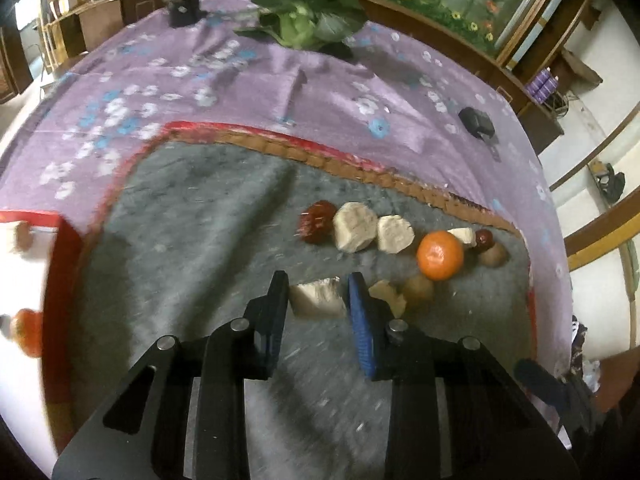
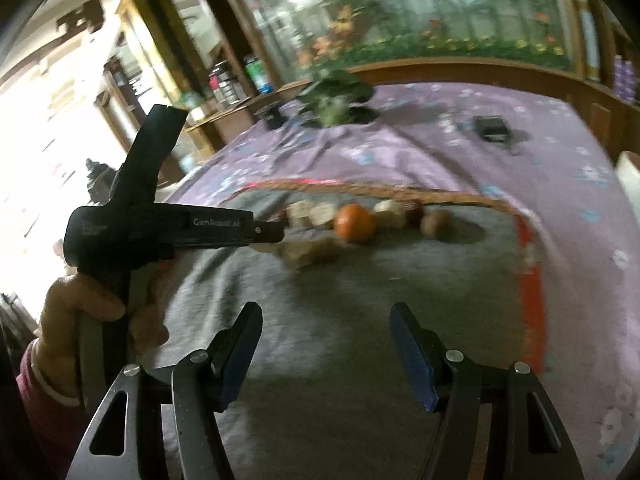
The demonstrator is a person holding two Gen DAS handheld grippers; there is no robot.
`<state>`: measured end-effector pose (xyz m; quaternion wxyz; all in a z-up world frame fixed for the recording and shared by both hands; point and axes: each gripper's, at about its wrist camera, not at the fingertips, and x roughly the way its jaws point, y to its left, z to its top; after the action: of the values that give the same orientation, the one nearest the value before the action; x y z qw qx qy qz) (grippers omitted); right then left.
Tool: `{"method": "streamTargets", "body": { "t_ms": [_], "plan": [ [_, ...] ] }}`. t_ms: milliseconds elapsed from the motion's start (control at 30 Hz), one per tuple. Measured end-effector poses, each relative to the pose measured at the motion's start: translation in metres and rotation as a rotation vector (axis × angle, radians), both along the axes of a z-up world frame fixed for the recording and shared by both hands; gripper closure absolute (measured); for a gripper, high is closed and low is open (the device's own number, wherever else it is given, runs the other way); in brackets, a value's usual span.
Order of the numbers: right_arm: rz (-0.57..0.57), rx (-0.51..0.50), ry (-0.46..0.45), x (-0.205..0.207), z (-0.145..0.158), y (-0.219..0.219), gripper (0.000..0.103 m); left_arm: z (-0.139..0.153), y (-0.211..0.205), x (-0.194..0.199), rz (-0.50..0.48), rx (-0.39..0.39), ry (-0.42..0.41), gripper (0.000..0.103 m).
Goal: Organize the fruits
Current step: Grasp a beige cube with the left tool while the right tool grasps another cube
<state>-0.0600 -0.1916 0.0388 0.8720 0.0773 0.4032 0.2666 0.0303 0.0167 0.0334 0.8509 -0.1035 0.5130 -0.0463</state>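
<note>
Two tongs over grey mat: left tongs clamped on pale fruit chunk. Right tongs spread apart, holding nothing, orange far ahead

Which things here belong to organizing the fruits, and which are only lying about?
For the job:
- left gripper, fingers around a pale fruit chunk
- orange
- dark red fruit
- two pale chunks in the row
- grey mat
- right gripper, open, holding nothing

Lying about:
- leafy plant
- small black device
- purple floral cloth
</note>
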Motion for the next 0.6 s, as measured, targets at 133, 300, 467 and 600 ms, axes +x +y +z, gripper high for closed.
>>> {"method": "streamTargets", "body": {
  "t_ms": [133,300,467,600],
  "plan": [
    [0.079,0.004,0.041,0.013,-0.003,0.021,0.039,0.017,0.017,-0.021,0.009,0.036,-0.059,0.074],
    [0.138,0.027,0.058,0.040,-0.008,0.046,0.039,0.027,0.040,-0.036,0.017,0.035,-0.076,0.074],
    [0.248,-0.085,-0.036,0.059,0.005,0.078,0.039,0.034,0.061,-0.048,0.048,0.046,-0.104,0.074],
    [0.294,-0.236,-0.017,0.091,-0.007,0.108,0.039,0.033,0.074,-0.052,0.064,0.037,-0.103,0.073]
  ]
}}
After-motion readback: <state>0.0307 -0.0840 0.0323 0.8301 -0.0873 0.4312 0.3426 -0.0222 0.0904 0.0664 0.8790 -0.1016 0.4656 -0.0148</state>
